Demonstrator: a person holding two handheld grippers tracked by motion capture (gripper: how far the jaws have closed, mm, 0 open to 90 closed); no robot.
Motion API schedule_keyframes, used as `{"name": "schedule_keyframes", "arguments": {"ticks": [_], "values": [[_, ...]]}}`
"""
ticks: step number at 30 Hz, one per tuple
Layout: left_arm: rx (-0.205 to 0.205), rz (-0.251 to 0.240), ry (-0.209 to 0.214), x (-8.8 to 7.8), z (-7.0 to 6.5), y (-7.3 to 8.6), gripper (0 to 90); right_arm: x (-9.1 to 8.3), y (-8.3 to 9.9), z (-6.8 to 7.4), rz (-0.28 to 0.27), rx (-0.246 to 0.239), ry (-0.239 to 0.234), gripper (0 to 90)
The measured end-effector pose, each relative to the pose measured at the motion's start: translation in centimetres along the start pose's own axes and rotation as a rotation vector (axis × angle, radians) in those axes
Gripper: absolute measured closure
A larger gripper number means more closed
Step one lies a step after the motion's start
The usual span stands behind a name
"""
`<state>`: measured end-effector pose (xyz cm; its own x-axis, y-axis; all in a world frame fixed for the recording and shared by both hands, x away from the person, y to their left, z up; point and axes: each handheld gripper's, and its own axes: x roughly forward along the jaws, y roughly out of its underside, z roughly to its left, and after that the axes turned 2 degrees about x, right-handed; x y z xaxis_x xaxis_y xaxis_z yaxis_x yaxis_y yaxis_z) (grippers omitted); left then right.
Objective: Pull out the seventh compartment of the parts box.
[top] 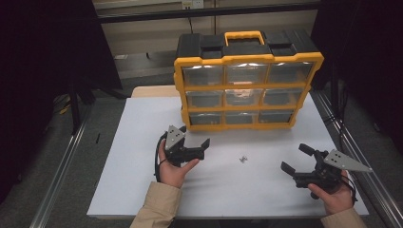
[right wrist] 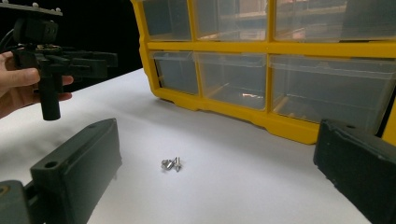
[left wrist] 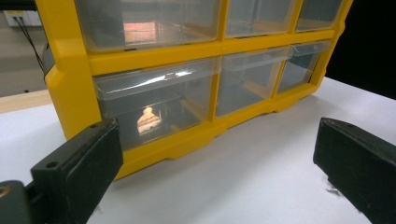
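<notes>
1. Nearest the front edge of the white table [top: 142, 190], toward its right corner, the right gripper [top: 296, 160] is held in a hand [top: 335, 197] with a tan sleeve; its jaws stand apart with nothing between them, and they point left toward the middle of the table.
2. In the right gripper view those two black jaws rise at the lower left and lower right with bare table between; the screws [right wrist: 171, 164] lie just beyond the gap, touching each other on the surface.
3. In the high view the screws [top: 243, 159] sit near the middle of the table, between the two grippers, apart from both, and a little in front of the cabinet.
4. Left of the screws, the left gripper [top: 205, 147] is held in the other hand [top: 173, 168], lifted off the surface; its jaws are apart and hold nothing; they point right, toward the cabinet's lower left corner.
5. In the left gripper view the wide-set jaws frame the cabinet [left wrist: 70, 84] up close; a small pale item [left wrist: 148, 119] lies inside the clear bottom-left drawer [left wrist: 159, 100], though what it is cannot be told.
6. At the back edge of the table stands the yellow cabinet [top: 247, 86], upright, with three rows of three clear drawers, all pushed in; its top is black with a yellow handle [top: 244, 35].
7. Beyond the table, a grey floor and a pale wall are dim.
</notes>
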<state>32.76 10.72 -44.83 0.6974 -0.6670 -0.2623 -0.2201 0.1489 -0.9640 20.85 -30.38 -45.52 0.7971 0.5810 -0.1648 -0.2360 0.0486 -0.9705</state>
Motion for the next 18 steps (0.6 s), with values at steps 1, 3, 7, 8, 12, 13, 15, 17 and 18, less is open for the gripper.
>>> {"name": "schedule_keyframes", "arguments": {"ticks": [1, 3, 7, 8, 12, 13, 15, 17, 18], "values": [[0.011, 0.002, -0.009, 0.1, -0.1, -0.1, 1.4, 0.0, 0.0, 0.0, -0.002, -0.003, -0.002, 0.4], [0.016, 0.006, -0.012, 0.3, -0.2, -0.1, 1.6, 0.0, 0.0, 0.0, 0.0, -0.002, -0.001, 0.5], [0.04, 0.019, -0.034, 0.7, -0.5, -0.2, 1.8, 0.0, 0.0, 0.0, 0.001, -0.003, -0.003, 0.5], [0.041, 0.019, -0.04, 0.8, -0.5, -0.2, 1.8, 0.0, 0.0, 0.0, 0.002, -0.004, 0.0, 0.5], [0.065, 0.032, -0.071, 1.2, -0.6, -0.1, 2.2, 0.0, 0.0, 0.0, 0.0, -0.001, 0.001, 0.5], [0.065, 0.032, -0.071, 1.2, -0.6, -0.1, 2.2, 0.0, 0.0, 0.0, 0.0, -0.001, 0.001, 0.5], [0.061, 0.028, -0.077, 1.5, -0.8, -0.1, 2.5, 0.0, 0.0, 0.0, -0.001, 0.002, 0.001, 0.5], [0.068, 0.032, -0.083, 1.6, -0.9, -0.2, 2.5, 0.0, 0.0, 0.0, 0.0, 0.001, 0.001, 0.5], [0.086, 0.036, -0.086, 1.7, -0.8, -0.2, 2.5, 0.0, 0.0, 0.0, 0.0, 0.001, 0.001, 0.5]]}}
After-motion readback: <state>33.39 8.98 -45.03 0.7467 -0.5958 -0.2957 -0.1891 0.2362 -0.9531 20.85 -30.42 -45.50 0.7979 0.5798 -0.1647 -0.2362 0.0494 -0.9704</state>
